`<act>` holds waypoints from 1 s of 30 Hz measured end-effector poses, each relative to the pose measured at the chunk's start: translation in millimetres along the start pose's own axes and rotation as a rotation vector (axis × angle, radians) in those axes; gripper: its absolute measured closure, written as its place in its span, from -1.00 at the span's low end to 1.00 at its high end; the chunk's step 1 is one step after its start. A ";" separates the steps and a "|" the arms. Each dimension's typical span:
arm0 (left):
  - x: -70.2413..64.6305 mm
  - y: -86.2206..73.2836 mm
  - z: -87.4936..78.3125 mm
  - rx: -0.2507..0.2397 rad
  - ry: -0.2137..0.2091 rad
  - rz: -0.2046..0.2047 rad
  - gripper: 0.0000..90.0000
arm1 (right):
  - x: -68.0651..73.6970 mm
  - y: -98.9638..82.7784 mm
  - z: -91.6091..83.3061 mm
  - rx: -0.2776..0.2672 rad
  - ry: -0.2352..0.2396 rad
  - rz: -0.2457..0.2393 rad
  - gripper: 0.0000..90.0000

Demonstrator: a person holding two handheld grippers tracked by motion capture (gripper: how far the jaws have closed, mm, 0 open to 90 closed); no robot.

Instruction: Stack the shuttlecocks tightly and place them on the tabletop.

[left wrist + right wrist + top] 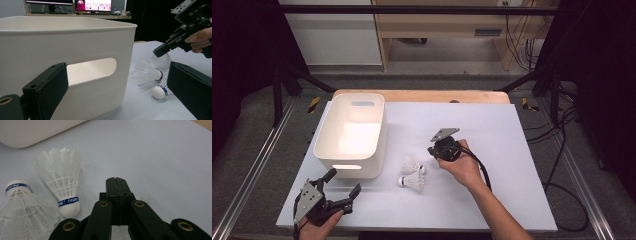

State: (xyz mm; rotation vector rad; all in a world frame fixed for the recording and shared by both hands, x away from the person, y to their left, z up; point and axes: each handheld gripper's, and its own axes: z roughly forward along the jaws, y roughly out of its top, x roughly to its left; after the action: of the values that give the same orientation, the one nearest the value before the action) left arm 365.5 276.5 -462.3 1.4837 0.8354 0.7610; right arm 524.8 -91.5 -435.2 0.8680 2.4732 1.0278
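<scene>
My right gripper (pixel 116 180) sat clenched on nothing just beside the two shuttlecocks (pixel 413 172) — both lying on the white table (pixel 492 140) near the white bin (pixel 352 135) — while my left gripper (pixel 343 182) stood released before the bin's handle slot.

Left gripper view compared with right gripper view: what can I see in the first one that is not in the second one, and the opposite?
The left gripper view alone has the bin's handle slot, the monitors behind it, the open left gripper, and the right gripper seen from outside in a hand. The right gripper view alone has the blue band printed PEAK and the right gripper's jaws pressed shut with nothing between them. Both share the two shuttlecocks, the white bin and the white table surface.
</scene>
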 end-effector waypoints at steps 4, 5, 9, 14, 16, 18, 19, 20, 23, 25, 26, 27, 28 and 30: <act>-0.5 0.0 0.2 -0.001 -0.002 -0.001 -0.92 | 10.1 -8.6 -8.7 0.008 -0.001 -0.012 1.00; -0.4 0.0 0.2 0.001 -0.002 0.001 -0.92 | 12.9 -11.5 -11.5 0.008 -0.001 -0.009 1.00; -0.8 -0.1 0.4 0.003 -0.002 0.001 -0.92 | 23.9 -26.8 -21.0 0.005 -0.017 -0.012 1.00; -1.2 -0.2 0.4 0.003 -0.002 0.000 -0.92 | 34.2 -51.0 -31.3 0.000 -0.040 -0.001 1.00; -1.2 -0.2 0.4 0.003 -0.001 0.001 -0.92 | 38.6 -59.0 -35.5 0.002 -0.051 -0.011 1.00; -1.2 -0.3 0.5 0.003 0.000 0.001 -0.92 | 42.1 -65.2 -39.5 0.008 -0.065 -0.022 1.00; -1.2 -0.2 0.4 0.003 -0.001 0.003 -0.92 | 43.5 -67.8 -41.6 0.007 -0.068 -0.026 1.00; -1.1 -0.1 0.2 0.003 0.001 0.004 -0.91 | 44.7 -70.2 -43.5 0.008 -0.072 -0.027 0.99; -1.1 -0.2 0.0 0.002 0.004 0.002 -0.91 | 46.4 -76.9 -48.6 0.015 -0.083 -0.031 0.99; -0.8 -0.3 0.0 0.004 0.005 0.002 -0.91 | 46.8 -81.9 -51.5 0.026 -0.093 -0.040 0.99; -0.7 -0.3 0.0 0.003 0.006 0.000 -0.91 | 46.9 -83.5 -52.5 0.027 -0.100 -0.039 0.99; -0.6 -0.3 -0.1 0.003 0.007 0.000 -0.91 | 46.5 -85.6 -54.0 0.029 -0.103 -0.039 0.99; -0.5 -0.3 -0.2 0.002 0.007 -0.001 -0.91 | 45.9 -87.8 -55.2 0.026 -0.107 -0.035 0.99; -0.5 -0.3 -0.2 0.003 0.007 -0.001 -0.91 | 43.2 -91.5 -57.7 0.029 -0.116 -0.030 0.99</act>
State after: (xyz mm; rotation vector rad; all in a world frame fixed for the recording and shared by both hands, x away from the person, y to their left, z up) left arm 365.0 276.3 -462.6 1.4838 0.8428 0.7651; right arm 425.4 -144.7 -464.4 0.8706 2.4027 0.9071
